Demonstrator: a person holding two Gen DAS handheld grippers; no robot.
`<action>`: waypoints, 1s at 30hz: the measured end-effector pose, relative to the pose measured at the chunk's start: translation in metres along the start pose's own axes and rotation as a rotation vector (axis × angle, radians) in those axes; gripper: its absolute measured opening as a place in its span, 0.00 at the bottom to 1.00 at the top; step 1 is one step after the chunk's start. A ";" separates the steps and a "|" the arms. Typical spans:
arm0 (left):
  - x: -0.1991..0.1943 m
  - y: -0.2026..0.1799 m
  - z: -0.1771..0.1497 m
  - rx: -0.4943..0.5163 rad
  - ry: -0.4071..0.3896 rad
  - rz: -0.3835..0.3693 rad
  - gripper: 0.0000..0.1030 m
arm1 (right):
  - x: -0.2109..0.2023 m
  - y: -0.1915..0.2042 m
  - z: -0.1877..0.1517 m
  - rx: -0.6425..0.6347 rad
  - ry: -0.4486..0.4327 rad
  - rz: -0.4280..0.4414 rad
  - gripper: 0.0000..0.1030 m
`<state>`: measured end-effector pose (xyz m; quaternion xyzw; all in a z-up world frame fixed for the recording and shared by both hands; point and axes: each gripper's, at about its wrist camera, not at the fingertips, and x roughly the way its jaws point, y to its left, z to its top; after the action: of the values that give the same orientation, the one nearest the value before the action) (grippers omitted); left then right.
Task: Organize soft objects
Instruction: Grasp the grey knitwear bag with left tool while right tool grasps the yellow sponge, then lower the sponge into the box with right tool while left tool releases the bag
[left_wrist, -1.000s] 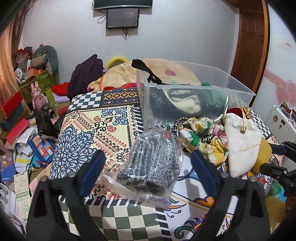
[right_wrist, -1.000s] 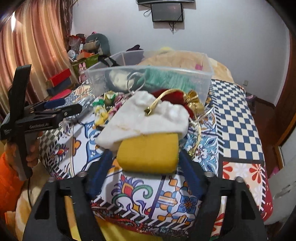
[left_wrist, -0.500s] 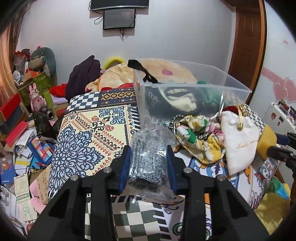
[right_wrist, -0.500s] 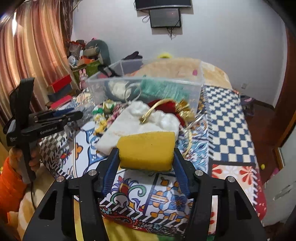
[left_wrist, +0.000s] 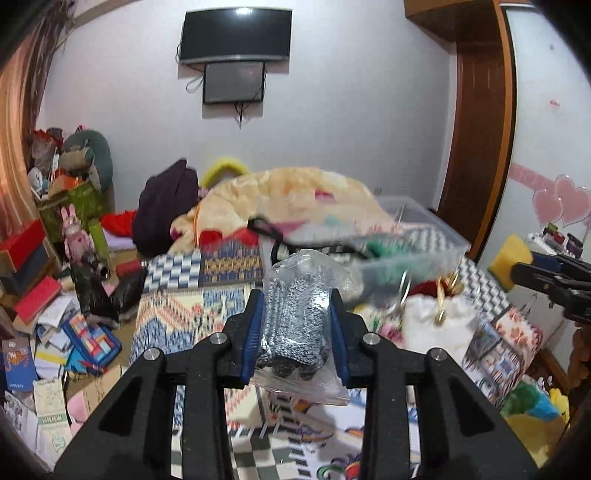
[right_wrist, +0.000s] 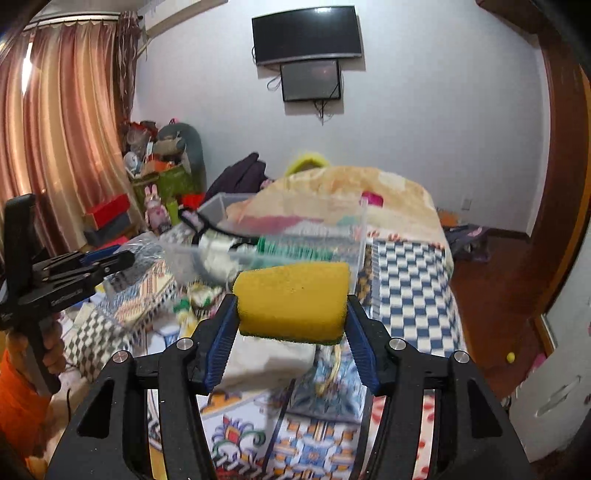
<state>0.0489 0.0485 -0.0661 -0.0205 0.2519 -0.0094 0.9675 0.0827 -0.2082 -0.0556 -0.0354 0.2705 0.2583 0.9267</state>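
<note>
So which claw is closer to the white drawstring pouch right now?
Right. The right claw holds the sponge just above the pouch; the left claw is off to its side.

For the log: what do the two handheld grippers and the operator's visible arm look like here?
Both grippers, left and right, are matte black plastic with cut-out linkage arms, silver pivot screws and ribbed blue pads on the fingers. In the right wrist view, the left unit shows a black pistol-style handle, faint white lettering too blurred to read, and a dark cable below. The hand gripping it has an orange sleeve.
</note>
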 end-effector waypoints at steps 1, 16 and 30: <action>-0.001 -0.001 0.005 0.003 -0.013 0.000 0.32 | 0.001 -0.001 0.005 0.001 -0.011 -0.001 0.52; 0.040 -0.012 0.047 0.003 -0.035 0.004 0.32 | 0.039 -0.009 0.040 0.037 -0.059 -0.006 0.52; 0.100 -0.020 0.045 -0.006 0.078 -0.024 0.32 | 0.091 -0.003 0.046 0.018 0.022 -0.068 0.53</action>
<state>0.1582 0.0267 -0.0752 -0.0262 0.2890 -0.0210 0.9567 0.1721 -0.1597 -0.0646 -0.0389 0.2816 0.2238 0.9322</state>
